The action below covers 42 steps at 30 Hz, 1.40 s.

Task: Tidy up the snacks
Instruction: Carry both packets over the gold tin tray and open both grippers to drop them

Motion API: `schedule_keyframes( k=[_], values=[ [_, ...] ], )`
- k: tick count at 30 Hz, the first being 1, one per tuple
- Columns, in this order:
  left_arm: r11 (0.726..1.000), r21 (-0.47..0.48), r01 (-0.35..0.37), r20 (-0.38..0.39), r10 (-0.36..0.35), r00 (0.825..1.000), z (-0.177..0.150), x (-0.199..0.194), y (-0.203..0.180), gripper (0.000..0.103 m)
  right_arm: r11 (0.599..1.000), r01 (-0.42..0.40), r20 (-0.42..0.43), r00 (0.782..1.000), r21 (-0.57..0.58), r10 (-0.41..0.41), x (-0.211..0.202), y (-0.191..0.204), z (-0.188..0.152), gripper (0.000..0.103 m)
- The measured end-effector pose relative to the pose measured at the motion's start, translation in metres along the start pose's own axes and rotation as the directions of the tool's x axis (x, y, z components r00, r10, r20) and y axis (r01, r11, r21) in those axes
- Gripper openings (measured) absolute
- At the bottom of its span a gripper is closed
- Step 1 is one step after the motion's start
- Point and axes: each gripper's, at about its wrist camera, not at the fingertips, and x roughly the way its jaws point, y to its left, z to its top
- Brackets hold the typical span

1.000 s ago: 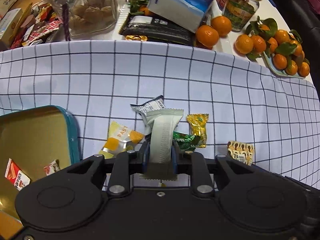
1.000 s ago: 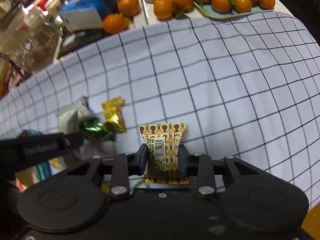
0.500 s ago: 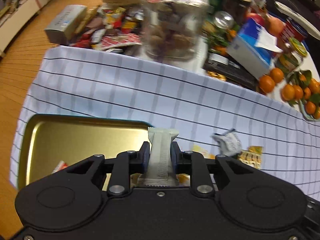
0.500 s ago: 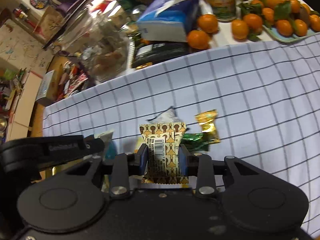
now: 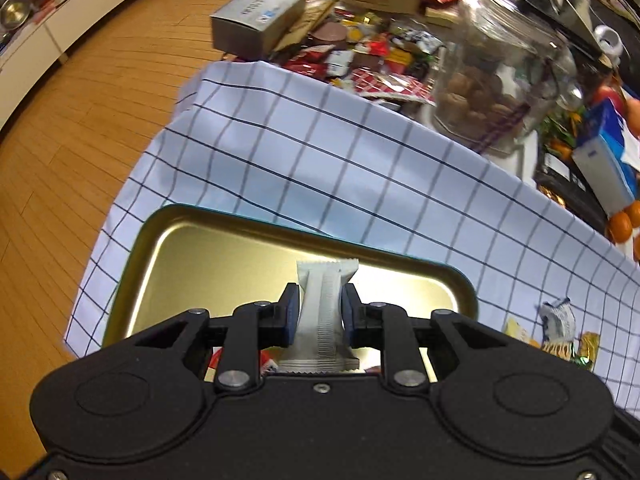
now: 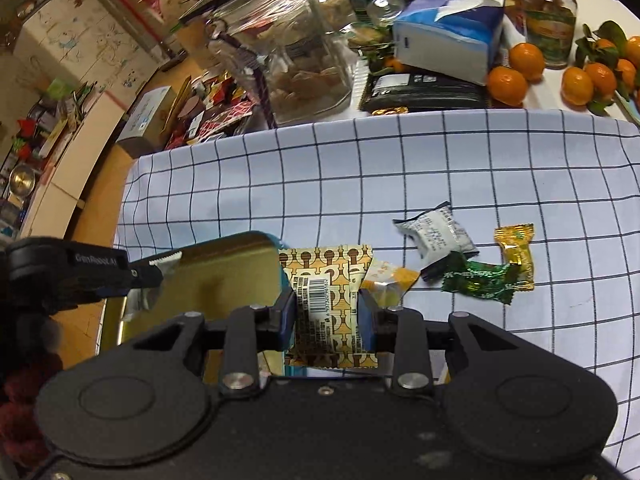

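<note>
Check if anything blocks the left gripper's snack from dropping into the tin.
Nothing visible does. The left gripper holds the grey snack right over the open tin, whose gold floor ahead is bare; a few wrappers lie near its close edge.

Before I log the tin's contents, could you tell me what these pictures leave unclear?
- Left wrist view: the left claw, shut on the grey wrapper, hides the gold tin's near floor.
- Right wrist view: the right claw, gripping the patterned packet, hides the orange wrapper's near half.
</note>
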Motion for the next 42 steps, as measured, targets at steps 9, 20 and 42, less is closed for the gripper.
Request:
schedule_keyframes(
  k=[9, 20, 42],
  values=[
    [0.996, -0.085, -0.011, -0.017, 0.01, 1.0, 0.006, 0.007, 0.02, 0.035, 0.997, -0.061, -0.013, 0.998, -0.056, 0.06, 0.006, 0.026, -0.004, 0.034],
    [1.0, -0.026, -0.017, -0.034, 0.016, 0.999, 0.001, 0.009, 0.007, 0.035, 0.954, -0.164, -0.069, 0.986, -0.25, 0.152, 0.002, 0.065, -0.023, 0.035],
    [0.999, 0.038, 0.01, -0.056, -0.008, 0.998, -0.006, 0.009, -0.012, 0.035, 0.965, -0.136, -0.079, 0.99, -0.223, 0.121, -0.009, 0.049, -0.016, 0.059]
  ],
)
